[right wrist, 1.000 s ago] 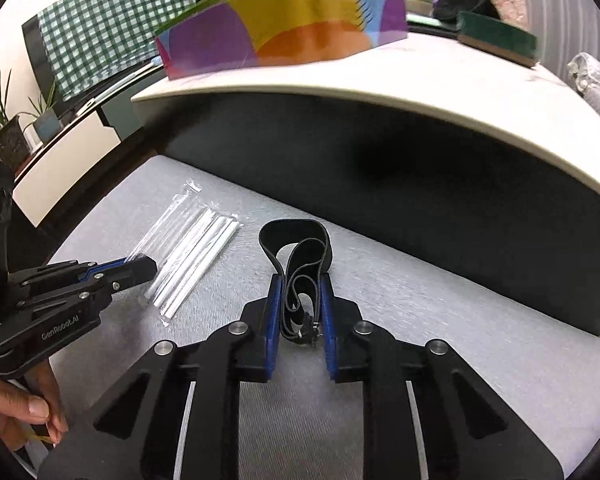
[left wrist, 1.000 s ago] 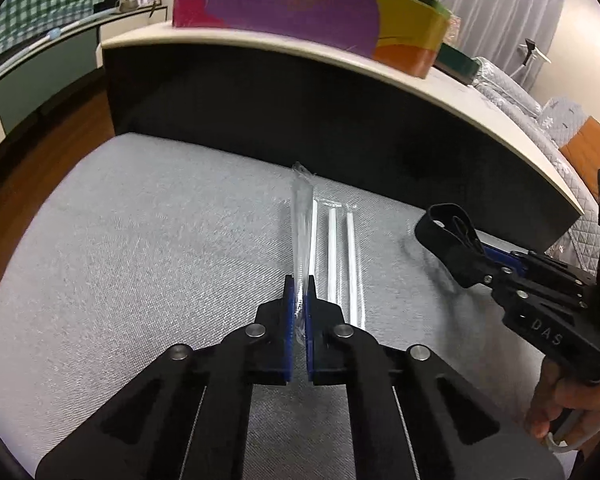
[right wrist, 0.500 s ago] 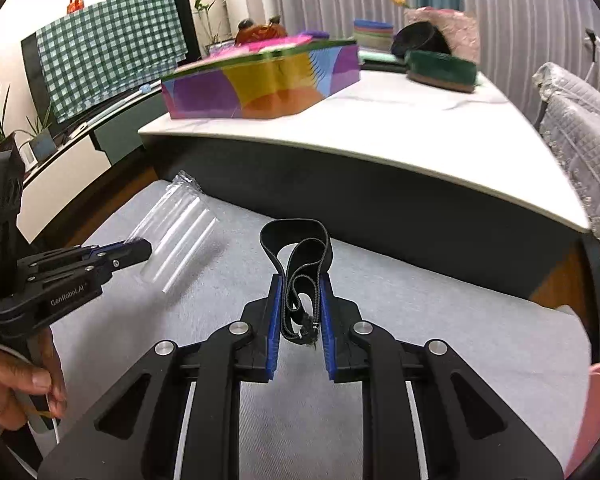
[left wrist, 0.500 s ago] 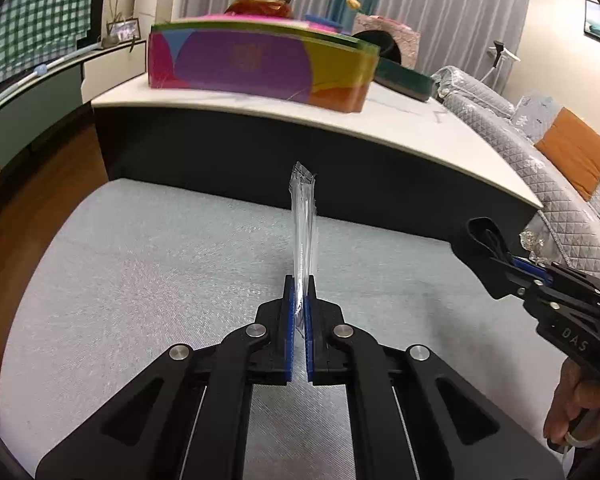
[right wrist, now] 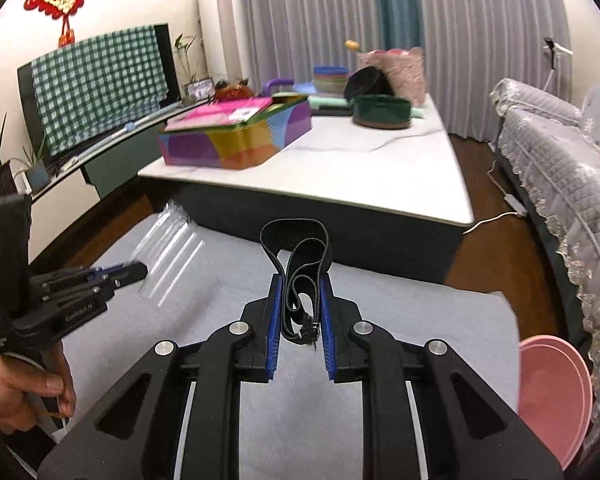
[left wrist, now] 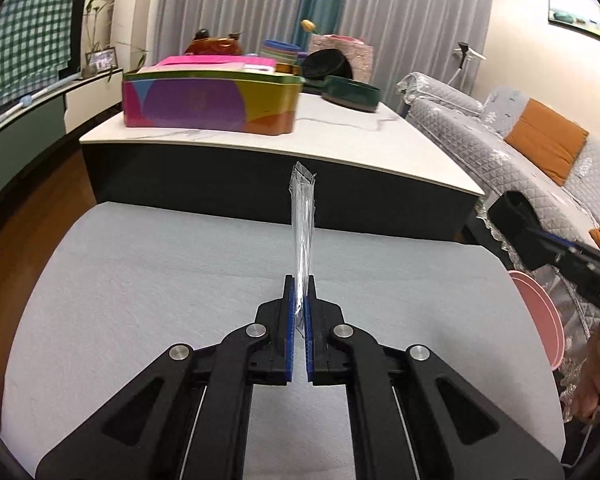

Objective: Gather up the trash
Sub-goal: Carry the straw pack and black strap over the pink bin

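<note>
While the left gripper (left wrist: 299,300) pinches a clear plastic wrapper (left wrist: 302,236) above the grey bench (left wrist: 148,276), the right gripper (right wrist: 300,304), narrowly parted, clamps a black strap (right wrist: 300,256) above its far edge.

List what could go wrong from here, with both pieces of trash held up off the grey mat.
1. The left gripper pinches the clear plastic straw packet only at its near end; most of it sticks out unsupported, so it may slide free.
2. The right gripper holds the black elastic strap bunched, with loops standing above the jaws; a loop could snag or slip out.
3. The pink bin sits low beside the grey mat, so a drop could miss it.
</note>
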The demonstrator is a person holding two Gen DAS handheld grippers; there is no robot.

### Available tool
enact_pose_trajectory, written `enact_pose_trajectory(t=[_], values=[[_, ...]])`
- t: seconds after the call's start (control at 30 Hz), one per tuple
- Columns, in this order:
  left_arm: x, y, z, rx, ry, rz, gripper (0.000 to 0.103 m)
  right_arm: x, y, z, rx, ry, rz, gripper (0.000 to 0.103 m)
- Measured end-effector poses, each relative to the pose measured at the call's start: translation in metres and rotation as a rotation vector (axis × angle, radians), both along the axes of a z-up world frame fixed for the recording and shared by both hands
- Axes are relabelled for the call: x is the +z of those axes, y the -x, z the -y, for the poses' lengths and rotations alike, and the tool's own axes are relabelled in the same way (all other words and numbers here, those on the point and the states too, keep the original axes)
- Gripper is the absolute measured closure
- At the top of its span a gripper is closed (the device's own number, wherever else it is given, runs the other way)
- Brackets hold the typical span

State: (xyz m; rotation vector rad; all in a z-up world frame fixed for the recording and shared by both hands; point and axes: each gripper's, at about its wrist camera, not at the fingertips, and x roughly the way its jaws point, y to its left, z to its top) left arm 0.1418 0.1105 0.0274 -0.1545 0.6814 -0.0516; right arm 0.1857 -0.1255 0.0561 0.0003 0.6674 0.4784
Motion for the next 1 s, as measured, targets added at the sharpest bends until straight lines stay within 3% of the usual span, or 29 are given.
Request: enact_pose_trajectory(t=[0.2,0.5,0.8,1.0], values=[[0.01,0.014,0.03,-0.058,-0.041,0.033,0.099,0.017,0.021,0.04,-0.046,-0.014,0.04,0.085],[0.014,0.035,0.061,-0.11,-0.037,0.051,0.099,0.037,0.043,0.102,-0.095,-0.024,0.091,0.085],[0.006,0.047,0.087,-0.152,-0.025,0.037,0.099,0.022,0.047,0.156,-0.138,-0.007,0.094,0.085],[0.0,0.054,0.105,-0.18,-0.024,0.037,0.099,-0.006,0.051,0.19,-0.207,-0.036,0.06,0.085]])
